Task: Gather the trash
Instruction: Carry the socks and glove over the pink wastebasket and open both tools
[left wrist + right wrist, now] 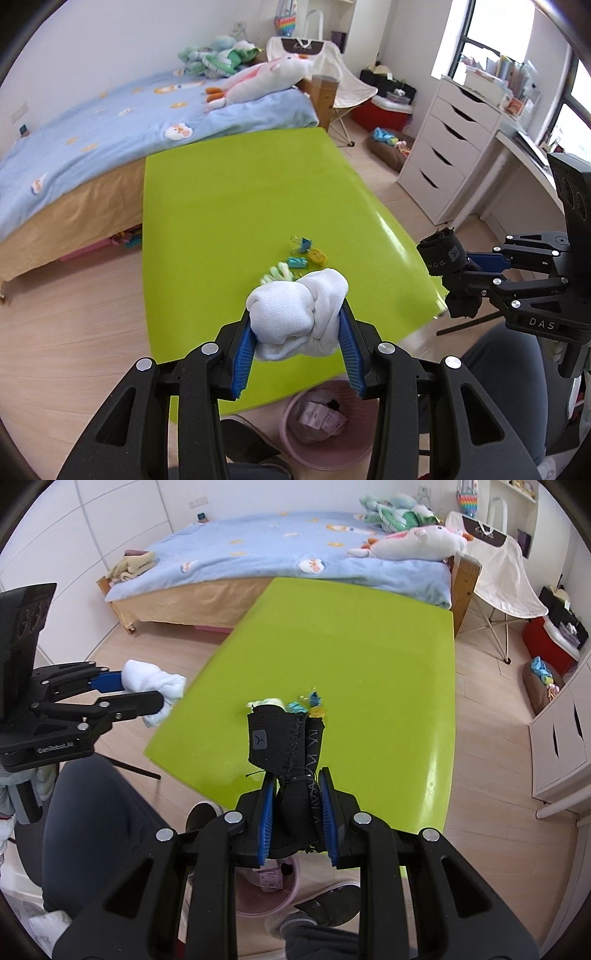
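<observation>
My left gripper (297, 314) is shut on a balled white sock (295, 314), held above the near edge of the lime-green table (240, 192). My right gripper (297, 775) is shut on a rolled black sock (286, 746), also raised over the table's near edge. Each gripper shows in the other's view: the right one (456, 280) at the far right with its black sock (443, 251), the left one (155, 701) at the far left with the white sock (155, 686). A pink waste bin (325, 424) with paper scraps stands on the floor below, partly hidden behind my fingers.
Small binder clips (306, 254) and a pale green scrap (279, 273) lie on the table near its front. A bed (92, 129) with a blue cover runs along the left. White drawers (443, 147) stand at the right. A person's dark-trousered leg (96, 819) and slippers are by the bin.
</observation>
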